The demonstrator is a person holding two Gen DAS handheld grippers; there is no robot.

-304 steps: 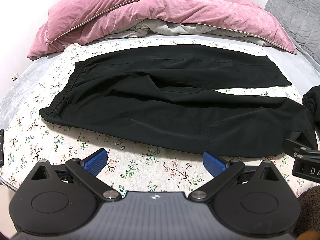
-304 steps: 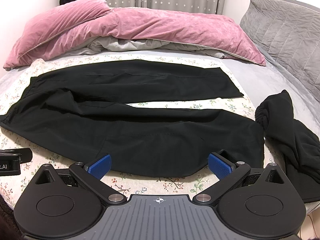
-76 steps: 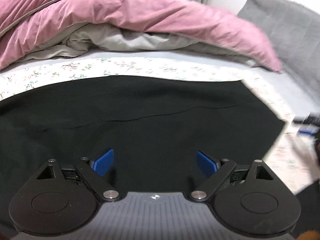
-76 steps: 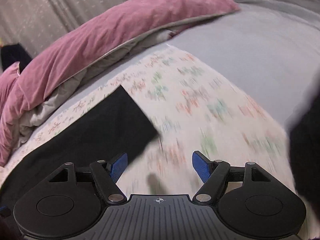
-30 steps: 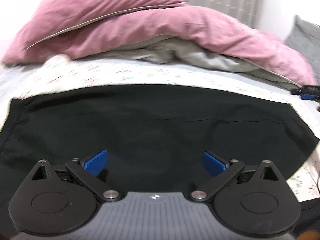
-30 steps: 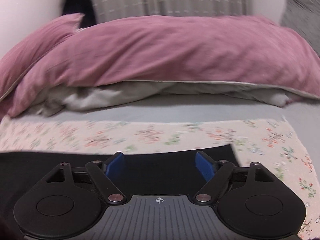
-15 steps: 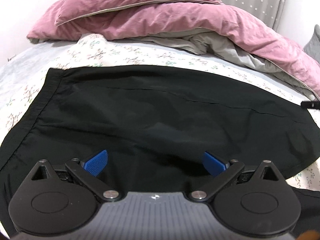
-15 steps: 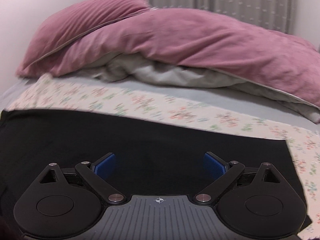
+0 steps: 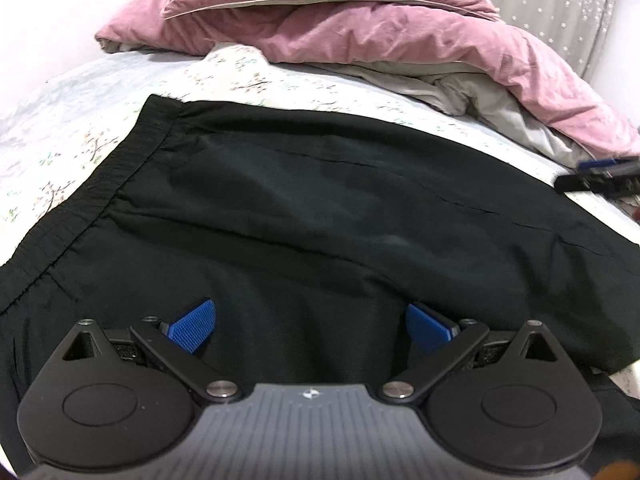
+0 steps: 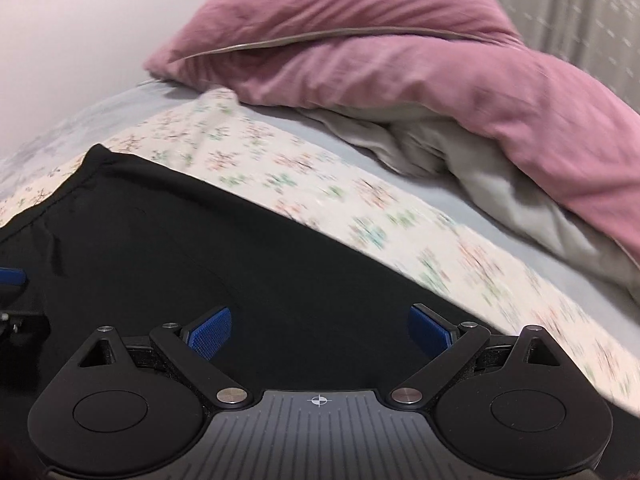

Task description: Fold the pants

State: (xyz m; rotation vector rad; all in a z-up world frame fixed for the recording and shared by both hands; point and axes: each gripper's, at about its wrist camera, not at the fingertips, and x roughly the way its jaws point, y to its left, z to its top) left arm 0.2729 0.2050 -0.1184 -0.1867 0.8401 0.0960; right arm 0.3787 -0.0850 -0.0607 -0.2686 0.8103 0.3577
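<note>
Black pants (image 9: 304, 216) lie flat on a floral sheet (image 9: 256, 76), legs stacked one on the other, elastic waistband (image 9: 100, 184) at the left. My left gripper (image 9: 308, 324) is open and empty, low over the seat area. My right gripper (image 10: 320, 330) is open and empty over the pants (image 10: 200, 264) near their far edge. The right gripper shows in the left wrist view at the right edge (image 9: 600, 178). The left gripper's blue fingertip shows at the left edge of the right wrist view (image 10: 10, 278).
A pink duvet (image 9: 360, 28) with grey lining (image 9: 480, 96) is bunched along the far side of the bed. A star-patterned curtain (image 9: 560, 8) hangs behind it. A white wall (image 10: 80, 28) stands at the left. The right wrist view is blurred.
One leg now lies folded over the other. Both grippers have swung left toward the waistband over the last second; both stay open.
</note>
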